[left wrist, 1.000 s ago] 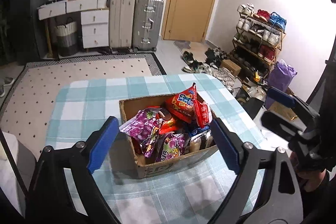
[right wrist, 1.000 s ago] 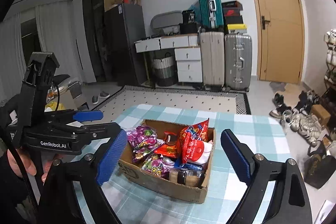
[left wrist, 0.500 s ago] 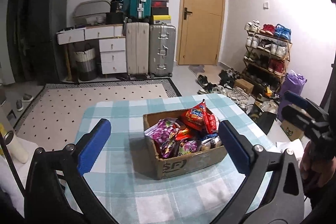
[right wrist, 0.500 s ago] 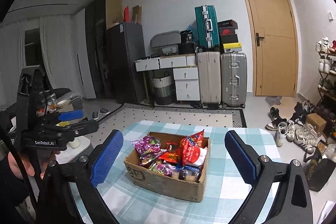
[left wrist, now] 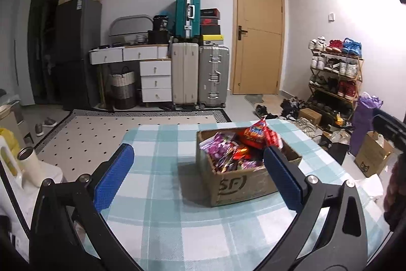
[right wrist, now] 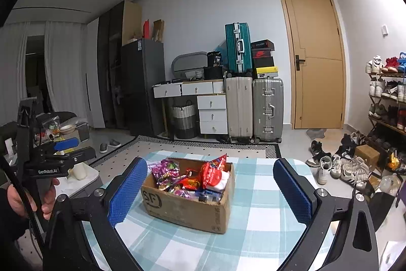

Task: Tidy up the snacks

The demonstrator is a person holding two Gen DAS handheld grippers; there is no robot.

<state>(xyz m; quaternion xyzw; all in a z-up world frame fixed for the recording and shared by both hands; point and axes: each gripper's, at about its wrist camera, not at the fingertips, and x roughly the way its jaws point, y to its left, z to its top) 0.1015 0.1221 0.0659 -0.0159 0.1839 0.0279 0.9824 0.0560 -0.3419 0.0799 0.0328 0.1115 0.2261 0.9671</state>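
Standing off from the brown corrugated cardboard box (right wrist: 187, 197), which sits on the teal-and-white checked tabletop (left wrist: 157, 194), packed with bright foil snack packets (right wrist: 192, 177), purple ones toward the left, red ones upright at the middle. No packet lies outside the box.

Left gripper (left wrist: 198, 174): jaws spread wide, nothing between them; its right pad overlaps the box's near corner in view, but I judge it short of the box. Right gripper (right wrist: 210, 192): jaws opening, nearly full spread, framing the box without touching it. Neither carries anything.

My reading: task looks finished, or I am between steps. If another pick is needed, I would come in from above on the tall red packet (right wrist: 213, 170), pinch its top seam, and lift straight so neighbours don't spill. Foil is slippery; close fully on it.

Against the earlier frame: the box now sits smaller and farther off in both wrist views, more of the room and ceiling shows, and both pairs of jaws stand wider.
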